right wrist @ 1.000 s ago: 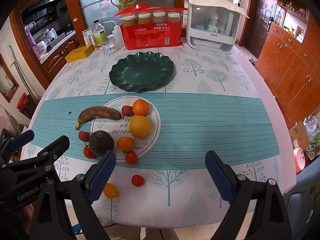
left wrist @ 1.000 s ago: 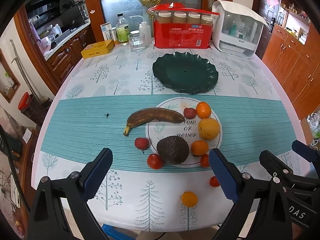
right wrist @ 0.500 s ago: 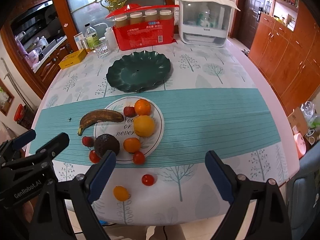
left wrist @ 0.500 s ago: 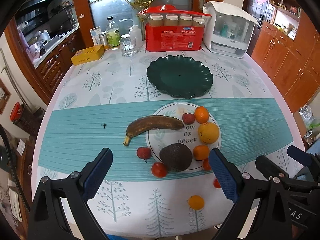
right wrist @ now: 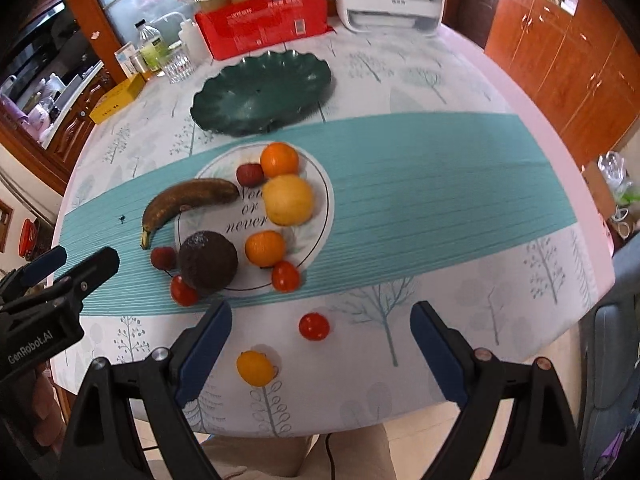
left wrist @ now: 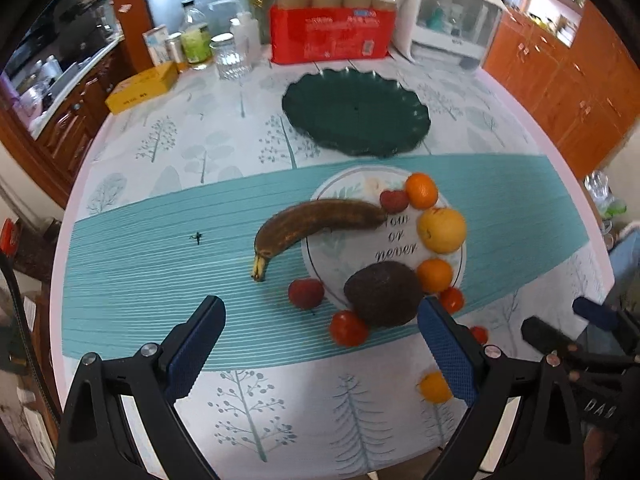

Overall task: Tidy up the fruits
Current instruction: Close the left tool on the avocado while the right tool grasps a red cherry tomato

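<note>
A white plate [left wrist: 352,256] [right wrist: 316,196] holds a dark avocado [left wrist: 383,294] [right wrist: 207,261], a yellow fruit [left wrist: 441,229] [right wrist: 287,199], two oranges [left wrist: 421,190] [left wrist: 435,275] and a red lychee [left wrist: 393,201]. A brown banana [left wrist: 316,224] [right wrist: 188,201] lies half on it. Tomatoes [left wrist: 348,328] [right wrist: 313,325], a lychee [left wrist: 305,293] and a small orange [right wrist: 255,367] lie on the cloth. An empty green plate [left wrist: 356,120] [right wrist: 260,96] sits behind. My left gripper [left wrist: 320,344] and right gripper [right wrist: 320,344] are open and empty above the near table edge.
At the table's back stand a red pack of jars [left wrist: 328,32], a white appliance [left wrist: 444,28], a glass [left wrist: 230,58], bottles and a yellow box [left wrist: 140,86]. Wooden cabinets [left wrist: 560,92] stand to the right. The other gripper shows at each view's side.
Both grippers have moved forward and lower toward the fruit; the fruit now looks larger and closer. No fruit has moved. Both stay open.
</note>
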The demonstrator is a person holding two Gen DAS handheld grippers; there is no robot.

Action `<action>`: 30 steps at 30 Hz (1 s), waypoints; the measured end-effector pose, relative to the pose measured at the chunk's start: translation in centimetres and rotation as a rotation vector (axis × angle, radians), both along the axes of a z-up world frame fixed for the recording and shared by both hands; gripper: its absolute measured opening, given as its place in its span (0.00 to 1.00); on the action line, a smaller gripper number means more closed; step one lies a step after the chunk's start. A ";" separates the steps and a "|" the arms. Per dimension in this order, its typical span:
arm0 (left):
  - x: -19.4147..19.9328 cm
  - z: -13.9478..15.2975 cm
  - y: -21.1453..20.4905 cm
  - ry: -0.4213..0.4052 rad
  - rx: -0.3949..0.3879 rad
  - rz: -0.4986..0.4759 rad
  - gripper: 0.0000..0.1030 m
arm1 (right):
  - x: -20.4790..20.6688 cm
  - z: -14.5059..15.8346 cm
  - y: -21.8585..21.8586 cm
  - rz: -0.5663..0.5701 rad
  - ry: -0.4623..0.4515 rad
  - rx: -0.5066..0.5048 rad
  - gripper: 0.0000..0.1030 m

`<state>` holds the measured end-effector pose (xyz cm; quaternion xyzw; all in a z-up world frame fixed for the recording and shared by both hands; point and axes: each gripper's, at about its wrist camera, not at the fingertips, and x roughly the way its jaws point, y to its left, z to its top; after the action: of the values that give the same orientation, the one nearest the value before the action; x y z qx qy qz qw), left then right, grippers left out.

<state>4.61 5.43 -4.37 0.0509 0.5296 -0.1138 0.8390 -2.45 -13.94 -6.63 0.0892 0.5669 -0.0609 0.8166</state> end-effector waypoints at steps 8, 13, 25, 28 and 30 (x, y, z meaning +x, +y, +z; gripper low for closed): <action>0.4 -3.2 -0.6 0.033 -0.002 -0.163 0.93 | 0.4 -1.8 1.3 0.059 -0.002 -0.017 0.85; 1.2 -4.7 -1.7 0.036 0.009 -0.246 0.93 | 0.2 -4.2 1.1 0.079 0.039 -0.014 0.71; 3.0 -8.1 -5.0 0.107 0.009 -0.337 0.90 | -1.3 -8.4 -1.1 0.013 0.114 0.075 0.54; 3.1 -8.7 -5.6 0.116 0.014 -0.344 0.86 | -1.3 -8.8 -1.3 0.008 0.104 0.091 0.51; 3.1 -9.1 -5.8 0.129 0.013 -0.349 0.83 | -1.2 -9.1 -1.4 0.006 0.101 0.101 0.48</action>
<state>7.71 -0.41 -13.45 0.1399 0.5663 -0.2572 0.7704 -3.66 -15.35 -15.73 0.1255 0.6101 -0.0343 0.7816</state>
